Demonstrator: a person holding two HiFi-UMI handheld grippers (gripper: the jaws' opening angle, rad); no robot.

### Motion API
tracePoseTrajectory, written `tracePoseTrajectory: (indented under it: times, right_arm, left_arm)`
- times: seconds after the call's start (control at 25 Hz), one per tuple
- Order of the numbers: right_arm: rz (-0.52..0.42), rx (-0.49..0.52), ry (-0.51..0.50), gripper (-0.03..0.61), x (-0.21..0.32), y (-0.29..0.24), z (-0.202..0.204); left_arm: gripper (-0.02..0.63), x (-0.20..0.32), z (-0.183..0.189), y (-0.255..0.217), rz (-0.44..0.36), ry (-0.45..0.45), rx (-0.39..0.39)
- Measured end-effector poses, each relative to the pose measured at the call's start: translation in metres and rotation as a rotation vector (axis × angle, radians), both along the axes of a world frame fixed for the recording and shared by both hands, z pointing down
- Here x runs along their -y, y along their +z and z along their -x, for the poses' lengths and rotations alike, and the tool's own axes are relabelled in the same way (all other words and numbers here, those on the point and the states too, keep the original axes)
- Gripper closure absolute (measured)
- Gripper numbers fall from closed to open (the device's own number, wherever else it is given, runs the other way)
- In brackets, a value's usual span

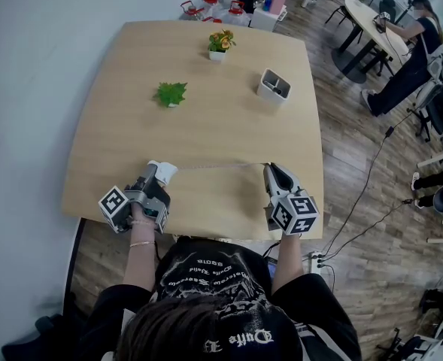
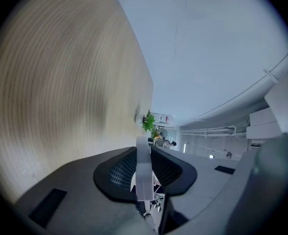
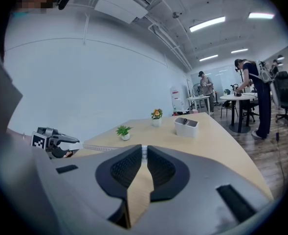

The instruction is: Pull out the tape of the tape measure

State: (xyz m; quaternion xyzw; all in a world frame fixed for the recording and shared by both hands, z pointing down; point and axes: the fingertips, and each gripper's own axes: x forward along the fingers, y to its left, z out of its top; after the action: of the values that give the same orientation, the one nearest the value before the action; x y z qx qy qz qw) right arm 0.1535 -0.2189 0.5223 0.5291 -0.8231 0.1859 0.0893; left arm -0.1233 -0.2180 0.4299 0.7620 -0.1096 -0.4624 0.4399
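The white tape measure case [image 1: 167, 171] sits between the jaws of my left gripper [image 1: 155, 177], which is shut on it near the table's front left. In the left gripper view the case [image 2: 143, 173] shows as a white slab clamped between the black pads, with the gripper tilted upward. The pale tape [image 1: 221, 165] runs out of the case to the right, low over the wooden table [image 1: 206, 126]. My right gripper [image 1: 270, 169] is shut on the tape's end [image 3: 144, 153]. From the right gripper view the tape [image 3: 107, 147] stretches left to the left gripper [image 3: 53, 142].
A small green plant [image 1: 171, 93], a potted flower [image 1: 220, 43] and a white rectangular holder [image 1: 274, 86] stand on the far half of the table. A person [image 1: 405, 55] works at another table at the back right. Cables lie on the floor to the right.
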Motion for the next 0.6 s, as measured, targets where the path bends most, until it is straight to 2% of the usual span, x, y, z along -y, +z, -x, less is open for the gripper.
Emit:
tracePoseTrajectory:
  times: [0.6]
  right_arm:
    - [-0.005, 0.004, -0.035, 0.535, -0.007, 0.002, 0.016]
  left_arm:
    - [0.522, -0.004, -0.007, 0.0, 0.001, 0.047, -0.014]
